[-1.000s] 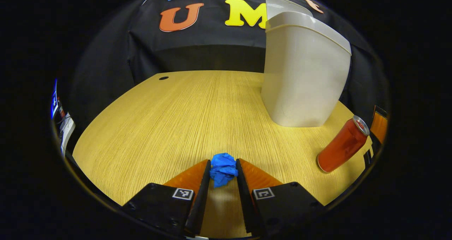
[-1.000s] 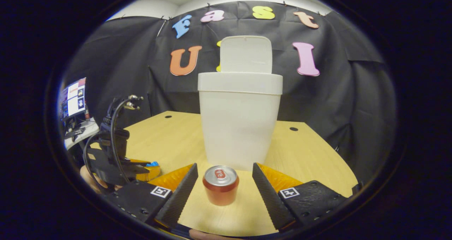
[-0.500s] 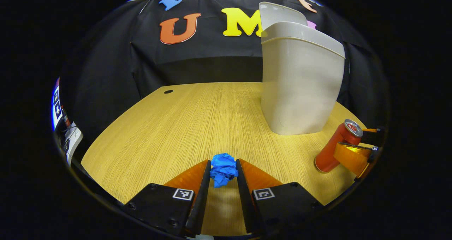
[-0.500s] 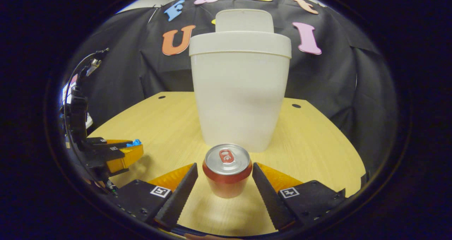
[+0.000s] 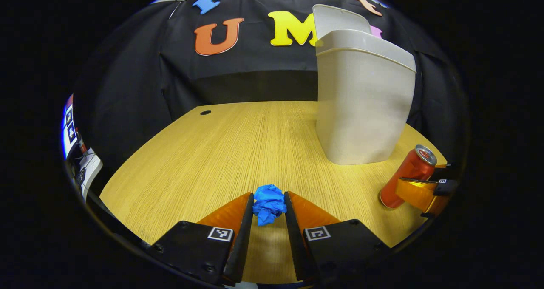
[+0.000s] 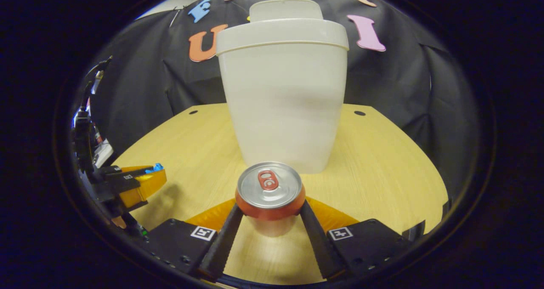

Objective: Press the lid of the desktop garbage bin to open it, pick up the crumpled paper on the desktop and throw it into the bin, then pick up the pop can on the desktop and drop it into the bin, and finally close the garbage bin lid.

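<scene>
Garbage bin [image 6: 284, 97], a tall cream plastic tub with its lid [image 6: 285, 9] flipped up behind the rim, stands on a pale wood-grain table [image 6: 382, 153] straight ahead of the right gripper's fingers. In the left gripper view the same bin [image 5: 363, 106] sits ahead and to the right of that gripper's fingers, with the raised lid [image 5: 340, 20] behind its rim and a wide stretch of bare table [image 5: 238, 144] in front.

Next in size, the pop can [image 6: 270, 197], red with a silver top and a red pull tab, stands upright between the fingers of the right gripper [image 6: 270, 212]. Both fingers press against its sides near the top rim, so the can is gripped. It is just in front of the bin's base. In the left gripper view the can [image 5: 406, 174] is far off to the right of the fingers, with one finger of the right gripper [image 5: 420, 191] across its lower part.

Smallest, the crumpled paper [image 5: 268, 204], a bright blue wad, sits between the fingertips of the left gripper [image 5: 268, 206]. Both fingers close on it from either side, holding it just above the tabletop. In the right gripper view the left gripper [image 6: 140, 180] is low at the far left, with a speck of blue paper [image 6: 156, 167] at its tips.
</scene>
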Tool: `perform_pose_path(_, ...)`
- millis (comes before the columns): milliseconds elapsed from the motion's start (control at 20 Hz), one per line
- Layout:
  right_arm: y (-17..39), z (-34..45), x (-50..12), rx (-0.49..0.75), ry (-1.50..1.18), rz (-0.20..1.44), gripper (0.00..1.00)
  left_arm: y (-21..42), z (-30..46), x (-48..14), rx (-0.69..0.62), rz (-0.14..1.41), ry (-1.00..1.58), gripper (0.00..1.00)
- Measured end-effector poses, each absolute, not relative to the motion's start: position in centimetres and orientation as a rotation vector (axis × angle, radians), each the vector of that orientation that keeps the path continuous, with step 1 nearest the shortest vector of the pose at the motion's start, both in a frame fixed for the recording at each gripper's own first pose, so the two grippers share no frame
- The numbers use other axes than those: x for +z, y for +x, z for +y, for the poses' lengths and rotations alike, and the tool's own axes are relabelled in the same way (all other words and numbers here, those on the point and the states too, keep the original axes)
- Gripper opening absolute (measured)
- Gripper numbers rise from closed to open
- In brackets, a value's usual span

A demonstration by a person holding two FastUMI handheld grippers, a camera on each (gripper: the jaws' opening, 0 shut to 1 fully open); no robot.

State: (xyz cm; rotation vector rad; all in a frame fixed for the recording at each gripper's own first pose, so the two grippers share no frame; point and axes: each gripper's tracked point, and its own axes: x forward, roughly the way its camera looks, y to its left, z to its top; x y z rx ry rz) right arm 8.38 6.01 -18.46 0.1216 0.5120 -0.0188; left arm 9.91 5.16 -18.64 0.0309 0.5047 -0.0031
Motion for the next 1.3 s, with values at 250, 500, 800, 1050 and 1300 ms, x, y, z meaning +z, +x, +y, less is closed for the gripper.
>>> perform_pose_path(250, 7.1, 3.9, -13.6, -0.054, 0.11, 0.36, 0.8, 9.7, 5.1, -15.6, 0.01, 0.419, 0.015, 0.47)
perform_pose_path(500, 3.7, 1.3, -7.1, -0.073, 0.089, 0.172, 0.8, 5.1, 4.0, -11.9, -0.019, 0.31, 0.022, 0.47)
perform_pose_path(800, -1.7, -0.4, -1.2, -0.021, 0.107, 0.008, 0.8, 1.4, 4.2, -5.2, 0.007, 0.134, 0.042, 0.47)
perform_pose_path(1050, -4.5, -2.0, 1.3, -0.02, 0.112, -0.074, 0.8, -0.3, 2.6, -1.6, -0.029, 0.032, 0.036, 0.46)
perform_pose_path(1300, -6.1, -0.7, 2.2, 0.066, 0.13, -0.095, 0.8, 3.3, 0.8, 3.9, -0.037, -0.034, 0.034, 0.46)
